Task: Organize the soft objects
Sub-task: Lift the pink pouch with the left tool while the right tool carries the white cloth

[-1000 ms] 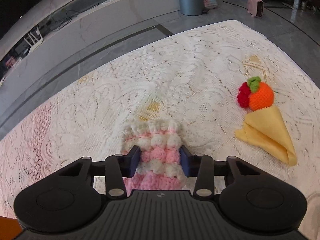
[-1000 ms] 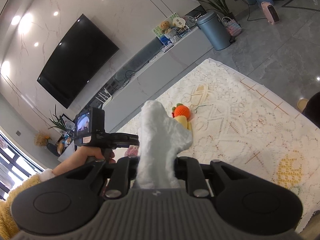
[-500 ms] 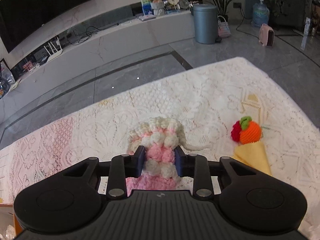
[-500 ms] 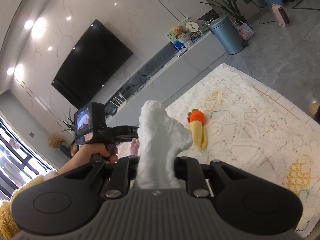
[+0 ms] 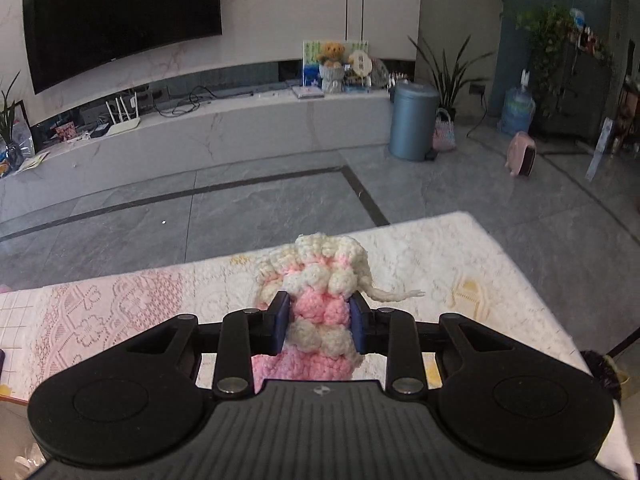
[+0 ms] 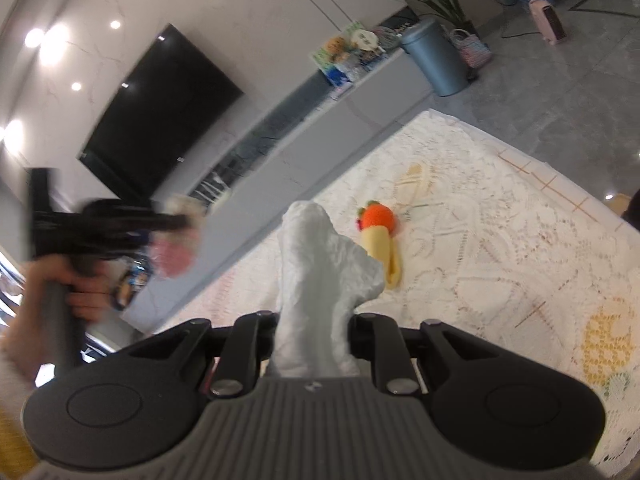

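My left gripper is shut on a pink and cream crocheted piece and holds it up above the lace-covered table. A loose yarn end hangs to its right. My right gripper is shut on a crumpled white cloth, held above the table. An orange crocheted toy with a yellow cone lies on the table ahead of the right gripper. The left gripper with the pink piece shows blurred at the left of the right wrist view.
Beyond the table is grey tiled floor, a long white TV console and a blue-grey bin. The table's far edge runs just past the crocheted piece. A pink heater stands on the floor.
My left gripper has lifted and tilted up with the crocheted piece, so the orange toy left its view. The right gripper holds the white cloth as before, shifting slightly.
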### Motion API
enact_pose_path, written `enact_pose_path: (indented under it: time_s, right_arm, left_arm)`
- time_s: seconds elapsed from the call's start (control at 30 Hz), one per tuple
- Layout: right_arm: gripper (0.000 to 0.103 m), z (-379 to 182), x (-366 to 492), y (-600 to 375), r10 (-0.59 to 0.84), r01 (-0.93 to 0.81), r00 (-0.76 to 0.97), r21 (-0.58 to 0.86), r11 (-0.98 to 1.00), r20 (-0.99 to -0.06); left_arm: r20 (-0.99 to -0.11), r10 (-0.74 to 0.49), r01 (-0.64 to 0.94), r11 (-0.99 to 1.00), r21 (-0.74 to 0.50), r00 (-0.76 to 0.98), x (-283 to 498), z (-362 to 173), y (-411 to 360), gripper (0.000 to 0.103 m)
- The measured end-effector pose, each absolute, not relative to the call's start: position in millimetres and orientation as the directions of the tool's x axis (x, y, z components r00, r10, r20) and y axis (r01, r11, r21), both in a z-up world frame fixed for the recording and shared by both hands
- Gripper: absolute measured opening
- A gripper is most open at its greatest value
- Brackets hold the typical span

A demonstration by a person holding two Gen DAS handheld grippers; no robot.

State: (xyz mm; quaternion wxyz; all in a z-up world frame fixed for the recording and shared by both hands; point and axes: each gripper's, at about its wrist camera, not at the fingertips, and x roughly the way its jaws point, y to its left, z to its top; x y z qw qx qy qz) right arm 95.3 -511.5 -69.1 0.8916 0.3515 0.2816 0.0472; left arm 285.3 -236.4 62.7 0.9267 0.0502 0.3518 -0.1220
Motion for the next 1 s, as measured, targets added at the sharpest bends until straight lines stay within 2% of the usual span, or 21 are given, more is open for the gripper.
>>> enact_pose_path:
  time_s: [0.17,0.23,0.37,0.47,0.7,0.9,1.0]
  right_arm:
    - [0.017,-64,123,-513,0.234,0.189,0.812,0.618,0.763,-0.536]
    - [0.016,-63,134,-516,0.274,0.187,0.795,0.648,0.738,-0.542]
    - [0.016,-47,148,-530,0.341,0.173,0.813,0.754,0.633,-0.473]
    - [0.016,-20,164,-526,0.341,0.181,0.824,0.780,0.599,-0.453]
    - [0.016,71,203,-443,0.374,0.065,0.813,0.709,0.702,-0.445]
    - [0.016,111,215,-344,0.450,-0.087,0.773,0.628,0.773,-0.447]
    - [0.016,120,215,-293,0.494,-0.167,0.736,0.584,0.794,-0.462]
  left_arm:
    - [-0.631,-0.190,0.215,0.976,-0.037,0.752,272,90,-191,0.035]
    - [-0.609,-0.183,0.203,0.978,-0.037,0.772,264,100,-167,0.035]
    - [-0.579,-0.159,0.156,0.986,-0.055,0.800,252,113,-106,0.035]
    - [-0.565,-0.116,0.103,0.993,-0.054,0.817,242,120,-57,0.035]
    - [-0.532,0.008,-0.042,0.998,-0.052,0.847,211,121,33,0.035]
    - [-0.519,-0.012,-0.106,0.975,-0.196,0.855,185,108,91,0.035]
    - [-0.483,-0.077,-0.083,0.950,-0.300,0.872,172,100,118,0.035]
